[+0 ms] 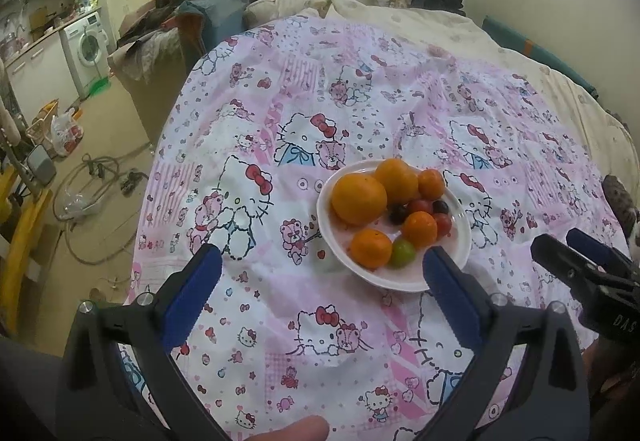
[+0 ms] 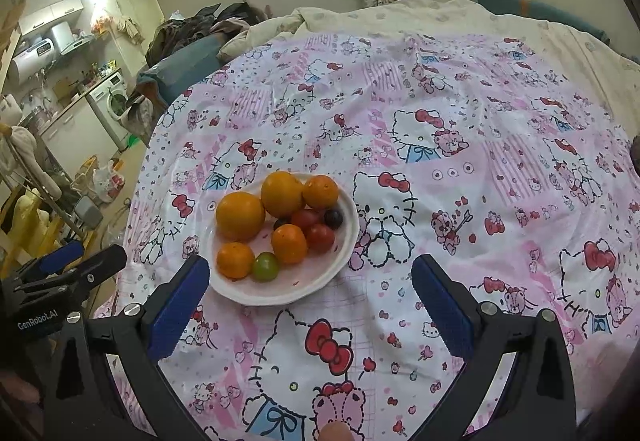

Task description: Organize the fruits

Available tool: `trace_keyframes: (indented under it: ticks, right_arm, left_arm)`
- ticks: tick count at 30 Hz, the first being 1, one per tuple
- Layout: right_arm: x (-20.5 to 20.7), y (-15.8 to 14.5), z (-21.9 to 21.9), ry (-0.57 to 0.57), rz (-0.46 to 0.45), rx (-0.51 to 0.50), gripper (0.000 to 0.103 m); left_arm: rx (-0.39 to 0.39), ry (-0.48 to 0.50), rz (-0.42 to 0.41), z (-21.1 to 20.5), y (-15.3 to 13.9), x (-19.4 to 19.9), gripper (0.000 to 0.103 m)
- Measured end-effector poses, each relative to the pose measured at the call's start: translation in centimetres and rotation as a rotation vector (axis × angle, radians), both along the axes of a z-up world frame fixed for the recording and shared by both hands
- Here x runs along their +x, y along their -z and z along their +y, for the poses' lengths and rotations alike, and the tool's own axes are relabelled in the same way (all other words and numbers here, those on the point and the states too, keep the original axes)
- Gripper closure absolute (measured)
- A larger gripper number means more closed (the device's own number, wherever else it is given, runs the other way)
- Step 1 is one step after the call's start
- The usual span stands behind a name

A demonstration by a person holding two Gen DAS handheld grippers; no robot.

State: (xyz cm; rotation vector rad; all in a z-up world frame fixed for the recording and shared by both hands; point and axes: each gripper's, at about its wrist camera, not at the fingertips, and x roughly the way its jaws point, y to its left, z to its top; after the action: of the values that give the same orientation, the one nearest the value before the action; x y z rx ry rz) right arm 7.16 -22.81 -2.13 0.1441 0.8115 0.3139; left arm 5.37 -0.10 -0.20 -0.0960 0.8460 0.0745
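A glossy white plate point(image 2: 342, 261), seemingly ceramic, is set on a thin printed cloth sheet point(image 2: 480, 201) that is creased and faintly shiny. The oranges point(image 2: 240, 215) are seen as dimpled and matt, the green grape point(image 2: 266, 267) as smooth; matt blue pads point(image 1: 188, 297) are carried on black plastic fingers with metal screws

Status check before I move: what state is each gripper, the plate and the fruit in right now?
left gripper: open, empty
right gripper: open, empty
white plate: upright on the bedsheet, holding fruit
oranges: whole, unpeeled
green grape: on the plate, near edge
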Motion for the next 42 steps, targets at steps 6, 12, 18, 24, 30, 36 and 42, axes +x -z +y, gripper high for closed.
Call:
trace_keyframes:
  ticks: [6, 12, 18, 24, 30, 36, 42]
  right_arm:
    - [0.02, 0.00, 0.05, -0.001, 0.000, -0.001, 0.000]
    - [0.00, 0.02, 0.07, 0.000, 0.001, -0.001, 0.000]
    - [0.04, -0.01, 0.09, 0.000, 0.001, -0.002, 0.000]
    - [0.05, -0.02, 0.08, -0.001, 0.002, 0.000, 0.000]
    - [0.04, -0.10, 0.07, -0.001, 0.002, 0.001, 0.000]
    - [0.03, -0.08, 0.11, 0.000, 0.002, -0.002, 0.000]
    - [0.09, -0.03, 0.17, -0.004, 0.006, -0.003, 0.000]
  left_arm:
    - [-0.002, -0.003, 0.012, -0.08, 0.18, 0.07, 0.003]
    - [-0.005, -0.003, 0.013, 0.00, 0.23, 0.10, 0.003]
    - [-0.004, -0.001, 0.012, 0.04, 0.23, 0.09, 0.003]
    - [-0.005, -0.002, 0.013, 0.04, 0.23, 0.08, 0.003]
    - [-0.005, -0.002, 0.014, 0.08, 0.24, 0.09, 0.003]
    - [-0.005, -0.002, 0.014, 0.09, 0.24, 0.09, 0.003]
    - [-0.005, -0.003, 0.015, 0.08, 0.24, 0.10, 0.003]
